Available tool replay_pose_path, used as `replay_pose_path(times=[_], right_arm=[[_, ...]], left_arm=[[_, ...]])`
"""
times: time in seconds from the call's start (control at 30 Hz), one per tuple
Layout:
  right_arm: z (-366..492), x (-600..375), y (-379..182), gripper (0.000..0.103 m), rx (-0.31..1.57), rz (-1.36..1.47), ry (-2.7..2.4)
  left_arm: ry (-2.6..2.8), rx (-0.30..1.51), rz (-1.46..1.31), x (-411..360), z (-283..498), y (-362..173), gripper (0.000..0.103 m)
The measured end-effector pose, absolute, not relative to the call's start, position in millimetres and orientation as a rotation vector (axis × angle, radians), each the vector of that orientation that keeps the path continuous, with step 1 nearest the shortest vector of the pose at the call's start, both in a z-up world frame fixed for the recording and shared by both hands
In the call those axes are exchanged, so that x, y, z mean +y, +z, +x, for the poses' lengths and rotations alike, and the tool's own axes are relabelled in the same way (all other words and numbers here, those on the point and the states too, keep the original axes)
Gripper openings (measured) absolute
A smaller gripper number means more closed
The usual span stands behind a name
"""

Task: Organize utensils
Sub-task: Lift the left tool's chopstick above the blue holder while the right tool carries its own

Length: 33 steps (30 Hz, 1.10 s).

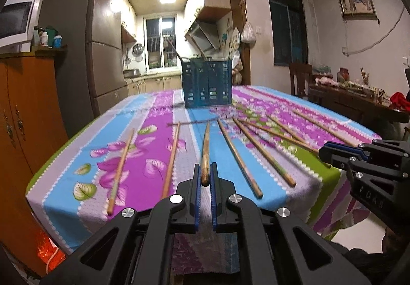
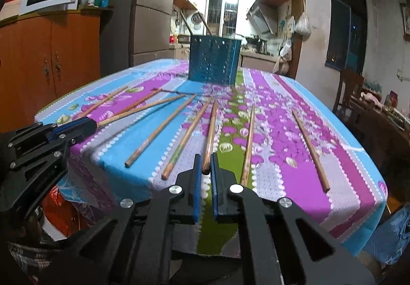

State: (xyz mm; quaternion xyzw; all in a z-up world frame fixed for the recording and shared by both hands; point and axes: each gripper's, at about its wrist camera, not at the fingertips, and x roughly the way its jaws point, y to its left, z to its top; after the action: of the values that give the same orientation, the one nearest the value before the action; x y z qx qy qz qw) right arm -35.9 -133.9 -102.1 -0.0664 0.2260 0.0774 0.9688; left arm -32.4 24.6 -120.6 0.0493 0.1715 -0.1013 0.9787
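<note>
Gripping one chopstick [image 1: 205, 151] at its thick end in each closed gripper [image 1: 205, 177]; light, stiff, slippery; likely pivoting if pinched loosely.

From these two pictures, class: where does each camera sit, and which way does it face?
Left wrist: on the left gripper, facing across the table to the blue basket; right gripper at right.
Right wrist: on the right gripper, same direction; left gripper at left.
Shared: basket, chopsticks, striped tablecloth.
</note>
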Motion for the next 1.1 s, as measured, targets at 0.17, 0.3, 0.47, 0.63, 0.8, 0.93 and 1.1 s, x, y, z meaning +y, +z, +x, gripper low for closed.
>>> replay_pose_path(times=[0.17, 0.3, 0.47, 0.63, 0.8, 0.93, 1.1], right_arm=[[-43, -137, -81, 0.005, 0.381, -0.132, 0.155], [-47, -140, -62, 0.005, 0.327, -0.121, 0.159], [-51, -143, -39, 0.005, 0.262, -0.115, 0.161], [-50, -147, -17, 0.005, 0.213, -0.097, 0.175], [-44, -154, 4, 0.005, 0.188, -0.068, 0.193], [-35, -161, 17, 0.005, 0.185, -0.04, 0.209], [-20, -167, 36, 0.005, 0.173, -0.031, 0.236]], left_arm=[[-0.202, 0.285, 0.092, 30, -37, -97, 0.007], [-0.199, 0.246, 0.081, 33, -40, -78, 0.007], [-0.201, 0.219, 0.067, 35, -40, -53, 0.007], [-0.212, 0.206, 0.045, 34, -35, -27, 0.007], [-0.229, 0.189, 0.044, 32, -29, -4, 0.007], [-0.246, 0.179, 0.034, 30, -22, 14, 0.007], [-0.276, 0.198, 0.022, 29, -3, 34, 0.007]])
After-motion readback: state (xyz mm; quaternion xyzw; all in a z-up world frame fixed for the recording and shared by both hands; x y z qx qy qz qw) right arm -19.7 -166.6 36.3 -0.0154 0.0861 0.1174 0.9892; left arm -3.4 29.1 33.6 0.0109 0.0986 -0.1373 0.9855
